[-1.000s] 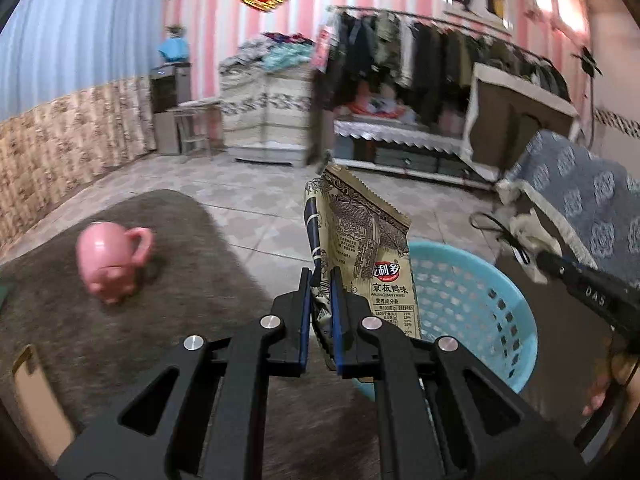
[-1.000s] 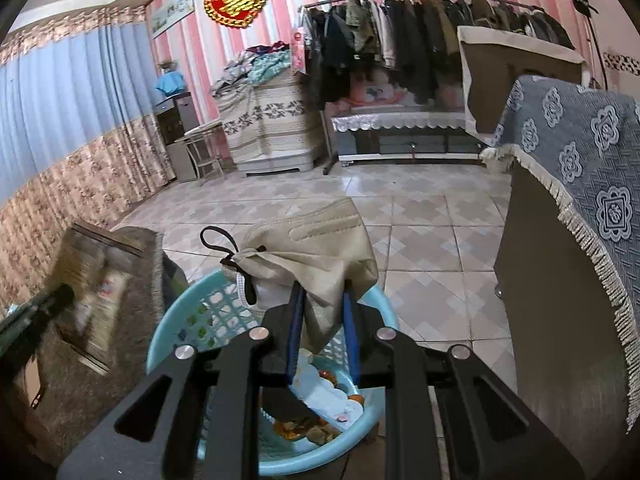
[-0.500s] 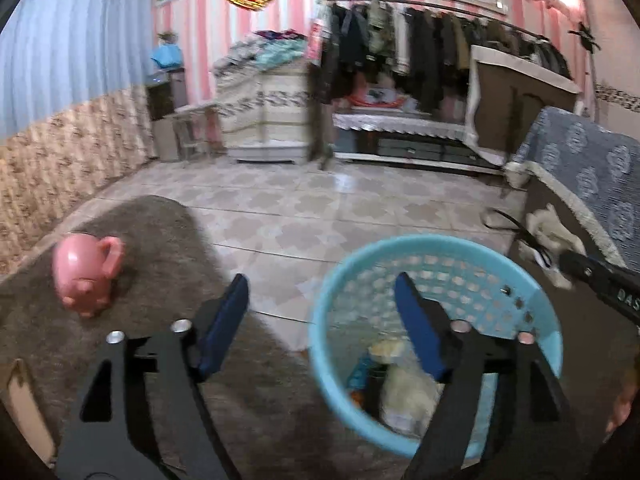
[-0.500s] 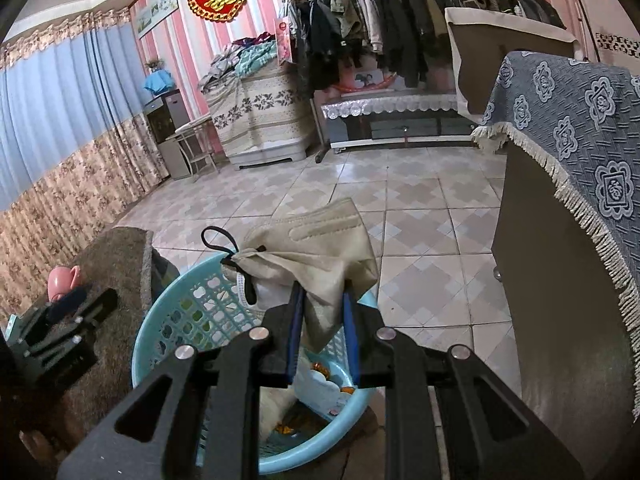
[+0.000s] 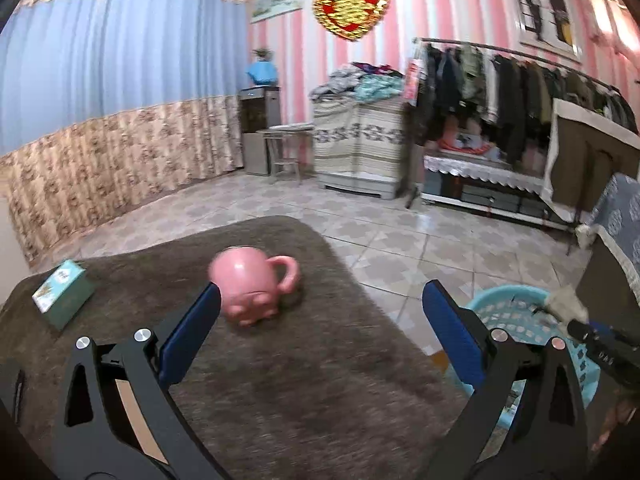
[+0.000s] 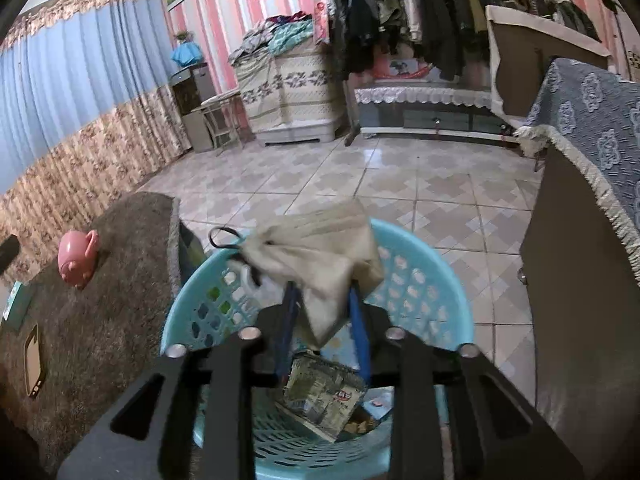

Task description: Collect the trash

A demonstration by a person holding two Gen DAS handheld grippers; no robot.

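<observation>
1. We are holding a beige face mask (image 6: pixel 320 256) over the blue basket (image 6: pixel 432 276); the right gripper (image 6: pixel 322 320) is pinching it between its fingers.
2. We are keeping the left gripper (image 5: pixel 320 328) spread wide and empty above the brown rug (image 5: pixel 280 392), near a pink mug (image 5: pixel 250 280).
3. Next, we judge, comes releasing the mask into the basket, where a snack bag (image 6: pixel 324 396) is lying.
4. The basket's deeper contents are hard to make out.

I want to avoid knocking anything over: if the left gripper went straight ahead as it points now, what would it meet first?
Most likely the pink mug on the brown rug; it sits ahead between the open left gripper fingers, though depth is unclear.
</observation>
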